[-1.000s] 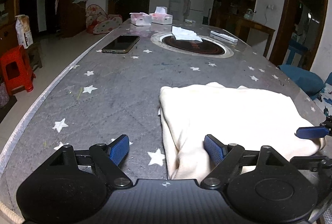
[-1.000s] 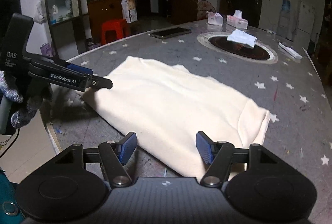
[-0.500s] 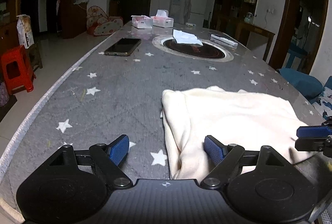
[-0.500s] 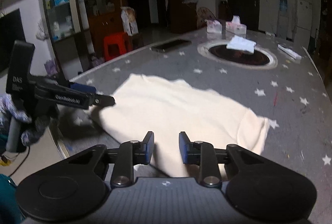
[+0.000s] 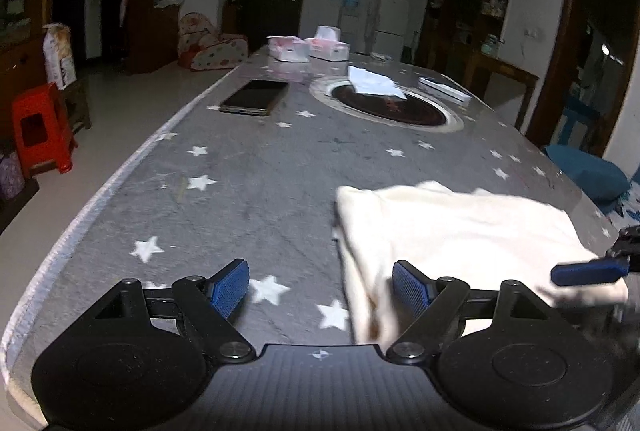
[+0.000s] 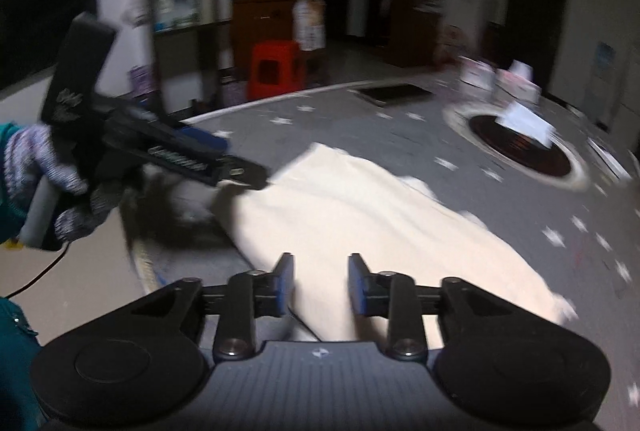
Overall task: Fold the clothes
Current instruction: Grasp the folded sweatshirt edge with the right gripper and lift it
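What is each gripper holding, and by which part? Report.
Nothing is held. The left gripper stands open at a corner of the cream garment; the right gripper has its jaws opening, the garment's near edge between them, unpressed.

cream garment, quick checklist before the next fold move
1. Cream garment lies on the star-print table: ok.
2. Left gripper open, near corner between its jaws, not gripped: ok.
3. Right gripper jaws opening, garment edge between them, grip: cannot tell.
4. Phone well clear of the garment: ok.
5. Table bare beyond the garment for a fold: ok.
6. Right wrist view sharp enough to judge contact: not ok.
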The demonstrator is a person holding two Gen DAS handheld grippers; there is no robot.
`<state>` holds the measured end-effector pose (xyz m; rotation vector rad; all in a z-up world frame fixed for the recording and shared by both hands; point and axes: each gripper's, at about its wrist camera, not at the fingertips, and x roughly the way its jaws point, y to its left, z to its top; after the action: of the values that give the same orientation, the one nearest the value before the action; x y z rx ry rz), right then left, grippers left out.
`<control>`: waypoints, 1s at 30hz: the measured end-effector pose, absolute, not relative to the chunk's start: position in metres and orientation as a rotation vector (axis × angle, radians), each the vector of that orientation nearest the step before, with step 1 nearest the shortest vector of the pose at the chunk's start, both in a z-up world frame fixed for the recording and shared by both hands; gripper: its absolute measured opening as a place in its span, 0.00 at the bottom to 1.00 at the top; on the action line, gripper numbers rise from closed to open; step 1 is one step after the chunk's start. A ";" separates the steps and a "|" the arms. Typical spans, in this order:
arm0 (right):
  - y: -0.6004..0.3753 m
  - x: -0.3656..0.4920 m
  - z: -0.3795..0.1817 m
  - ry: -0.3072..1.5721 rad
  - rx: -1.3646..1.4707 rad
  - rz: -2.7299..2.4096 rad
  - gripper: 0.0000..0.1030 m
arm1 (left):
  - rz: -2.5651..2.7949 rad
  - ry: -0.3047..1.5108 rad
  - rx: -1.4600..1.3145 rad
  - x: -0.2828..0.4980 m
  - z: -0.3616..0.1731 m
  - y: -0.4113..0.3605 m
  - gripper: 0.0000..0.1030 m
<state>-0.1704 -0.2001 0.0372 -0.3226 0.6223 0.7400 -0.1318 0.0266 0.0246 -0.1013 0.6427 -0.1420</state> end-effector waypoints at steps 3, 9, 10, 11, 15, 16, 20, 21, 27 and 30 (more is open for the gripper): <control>-0.176 -0.172 0.037 0.601 -0.383 0.816 0.38 | -0.122 0.652 -0.145 -0.129 0.028 0.042 0.70; -0.127 -0.170 0.026 0.574 -0.503 0.922 0.40 | -0.107 0.676 -0.247 -0.121 0.033 0.068 0.64; -0.121 -0.169 0.023 0.576 -0.519 0.930 0.40 | -0.116 0.678 -0.263 -0.121 0.034 0.071 0.64; -0.116 -0.169 0.020 0.577 -0.535 0.938 0.40 | -0.127 0.680 -0.278 -0.120 0.035 0.072 0.64; -0.104 -0.171 0.009 0.556 -0.606 0.921 0.36 | -0.179 0.702 -0.307 -0.117 0.033 0.067 0.65; -0.104 -0.171 0.007 0.551 -0.614 0.913 0.29 | -0.190 0.709 -0.315 -0.116 0.033 0.065 0.65; -0.114 -0.166 0.016 0.552 -0.528 0.882 0.10 | -0.231 0.740 -0.380 -0.107 0.031 0.058 0.67; -0.118 -0.165 0.020 0.551 -0.504 0.879 0.09 | -0.242 0.749 -0.408 -0.103 0.031 0.056 0.68; -0.135 -0.162 0.037 0.538 -0.406 0.875 0.07 | -0.260 0.843 -0.598 -0.082 0.021 0.055 0.69; -0.144 -0.160 0.047 0.523 -0.364 0.871 0.07 | -0.266 0.878 -0.684 -0.075 0.015 0.057 0.69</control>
<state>-0.1603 -0.1440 0.0473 -0.3642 0.5232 0.8709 -0.0750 0.0569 0.0154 -0.6843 0.8776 -0.2662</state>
